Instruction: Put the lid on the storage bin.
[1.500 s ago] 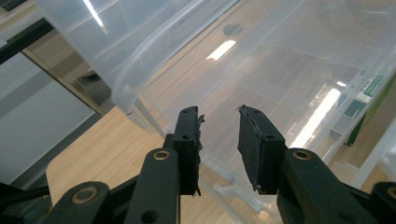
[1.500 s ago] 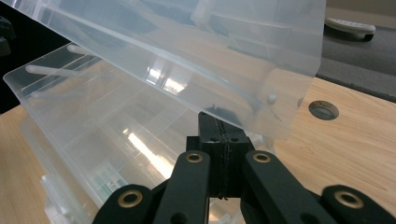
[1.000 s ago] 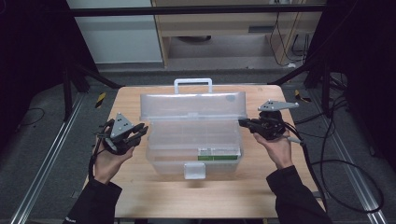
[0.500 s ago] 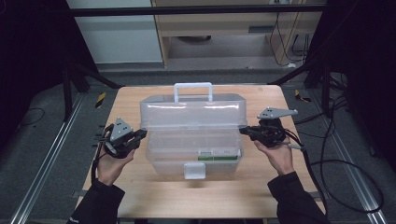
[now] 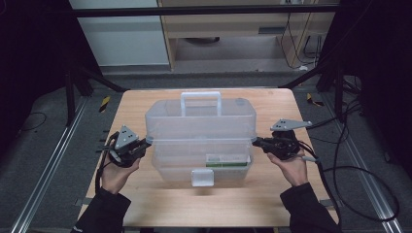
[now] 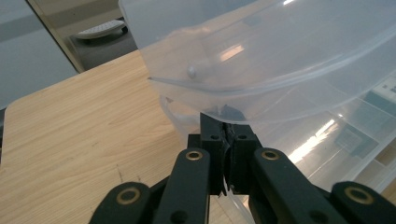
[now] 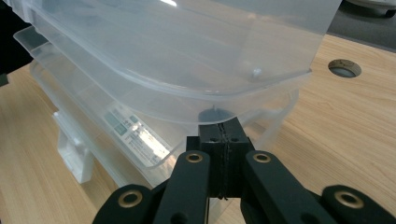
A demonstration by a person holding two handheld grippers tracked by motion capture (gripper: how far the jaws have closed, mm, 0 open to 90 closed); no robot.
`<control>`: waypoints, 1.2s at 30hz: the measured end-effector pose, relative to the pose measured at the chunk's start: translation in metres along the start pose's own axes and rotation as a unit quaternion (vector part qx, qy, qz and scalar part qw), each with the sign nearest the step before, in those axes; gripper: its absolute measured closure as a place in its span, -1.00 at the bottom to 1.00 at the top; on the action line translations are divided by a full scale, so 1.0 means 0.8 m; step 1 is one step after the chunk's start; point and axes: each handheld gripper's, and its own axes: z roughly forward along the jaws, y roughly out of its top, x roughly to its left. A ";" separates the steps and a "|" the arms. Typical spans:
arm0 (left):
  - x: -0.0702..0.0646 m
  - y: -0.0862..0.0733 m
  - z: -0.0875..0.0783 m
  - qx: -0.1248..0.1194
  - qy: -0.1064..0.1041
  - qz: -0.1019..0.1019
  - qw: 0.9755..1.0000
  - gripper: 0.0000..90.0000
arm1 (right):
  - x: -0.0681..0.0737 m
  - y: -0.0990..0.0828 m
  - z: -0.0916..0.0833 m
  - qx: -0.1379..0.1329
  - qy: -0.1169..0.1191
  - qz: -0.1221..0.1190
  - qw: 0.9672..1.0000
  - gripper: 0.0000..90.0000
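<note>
A clear plastic storage box (image 5: 201, 141) stands in the middle of the wooden tabletop (image 5: 145, 204), with its white handle (image 5: 200, 99) on the far side and its white latch (image 5: 202, 177) toward the person. Its lid (image 5: 200, 119) is lifted and tilted. The left gripper (image 5: 145, 143) is at the left end of the box; its jaws have just been closing and now stand pressed together under the edge of the lid. The right gripper (image 5: 256, 141) is at the right end, its jaws also tight together, with the tips under the lid's rim. Whether the rim is pinched, I cannot tell.
</note>
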 end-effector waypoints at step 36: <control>0.001 -0.039 0.023 0.065 0.001 0.003 0.998 0.94 | -0.002 -0.040 0.022 0.069 -0.040 -0.016 0.997 1.00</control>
